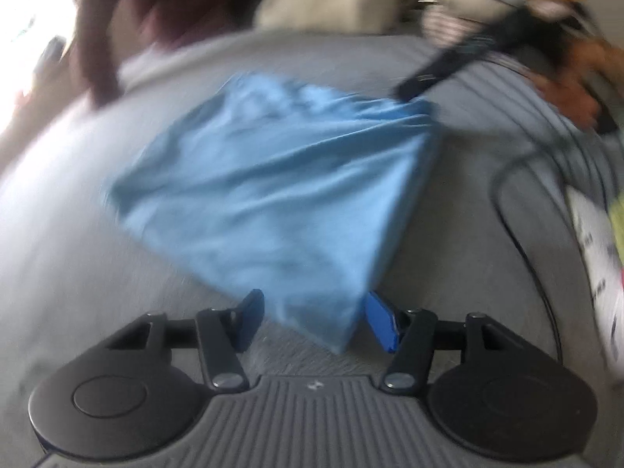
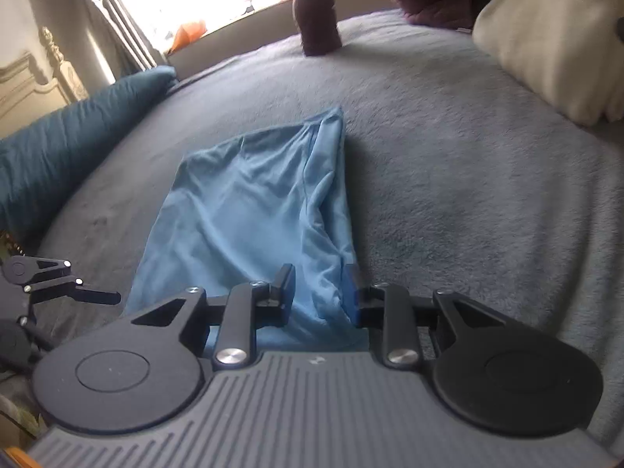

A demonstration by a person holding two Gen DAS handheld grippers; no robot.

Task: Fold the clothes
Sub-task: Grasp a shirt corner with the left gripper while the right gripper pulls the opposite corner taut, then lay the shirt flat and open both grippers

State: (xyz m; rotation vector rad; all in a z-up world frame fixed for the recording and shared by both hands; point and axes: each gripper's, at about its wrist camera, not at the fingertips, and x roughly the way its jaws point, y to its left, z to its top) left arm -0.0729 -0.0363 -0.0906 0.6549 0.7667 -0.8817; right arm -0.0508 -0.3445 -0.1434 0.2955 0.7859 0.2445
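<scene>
Item: 1 light blue garment [image 2: 249,210], partly folded, lying on a grey bed [image 2: 468,195], its near end between the 2 grippers.

Left to right, seen from the right wrist:
- Teal pillow [image 2: 70,148], far left edge of the bed. We judge a wide sweep that way would snag it.
- Left gripper [image 1: 312,321], fingers spread. A corner of the garment lies between them, but we see no pinch; that view is blurred. Risk: if we lift now, the corner slips out and the fold line skews.
- Right gripper [image 2: 319,296], fingers parted with cloth between them, not pressing as far as we can tell. Risk: the bunched ridge along the garment's right side could drag open when this hand draws off.
- Open blanket to the right of the garment: the widest free room for moving.
- Cream pillow [image 2: 553,46], far right, well apart from the garment.

Far side: dark maroon cloth [image 2: 316,11] near the bed's far edge, clear of the garment.

From the left wrist only: 1 black cable [image 1: 522,234] on the bed, right of the garment. We judge it could catch a finger.
</scene>
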